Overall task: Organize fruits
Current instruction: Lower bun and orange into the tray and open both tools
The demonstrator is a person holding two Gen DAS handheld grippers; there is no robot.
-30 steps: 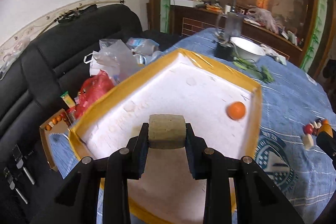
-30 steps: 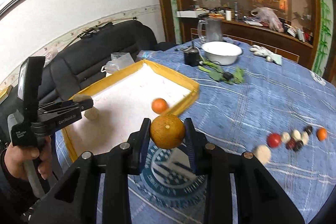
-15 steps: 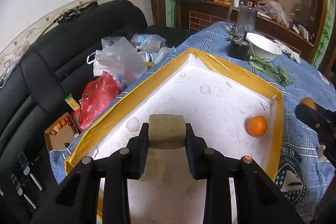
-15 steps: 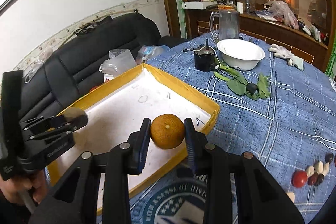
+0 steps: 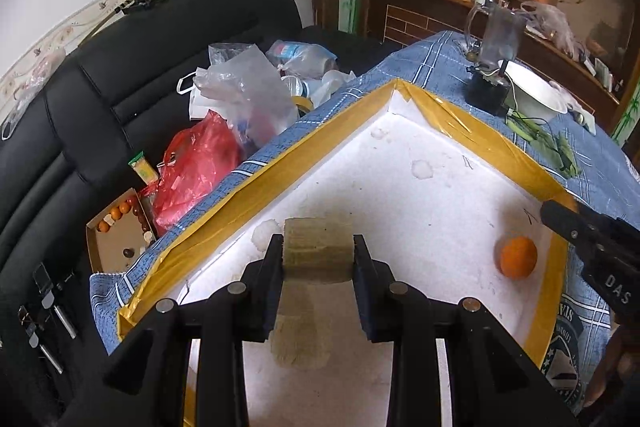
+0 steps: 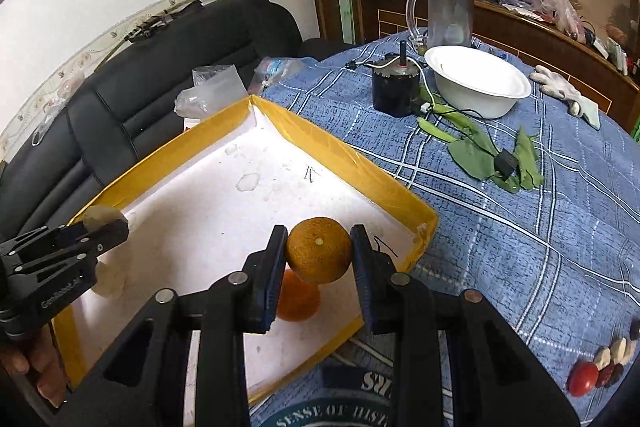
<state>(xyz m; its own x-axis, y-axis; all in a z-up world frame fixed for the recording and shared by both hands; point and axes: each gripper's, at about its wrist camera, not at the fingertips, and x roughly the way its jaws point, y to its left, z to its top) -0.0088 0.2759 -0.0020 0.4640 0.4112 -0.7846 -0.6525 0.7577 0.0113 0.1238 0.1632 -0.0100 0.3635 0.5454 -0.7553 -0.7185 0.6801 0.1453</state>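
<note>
Now left gripper [image 5: 318, 257] clamps tan block [image 5: 318, 251] above white tray [image 5: 420, 183]; right gripper [image 6: 319, 253] clamps brownish orange [image 6: 319, 255], brighter orange [image 6: 298, 297] directly beneath it in tray.

2 oranges [image 6: 319, 255] – 1 held, 1 in tray [image 6: 328, 143]; 1 tan block [image 5: 318, 251]; 1 bowl [image 6: 478, 81]; 1 jug [image 6: 448, 13]

Right hand-held gripper [image 6: 319, 259], with brown orange [image 6: 319, 249], moved from above surface [image 6: 520, 219] to over tray [image 6: 320, 143], above small orange [image 6: 298, 295]. Left hand-held gripper [image 5: 318, 259], with tan block [image 5: 318, 249], shifted further over tray interior.
</note>
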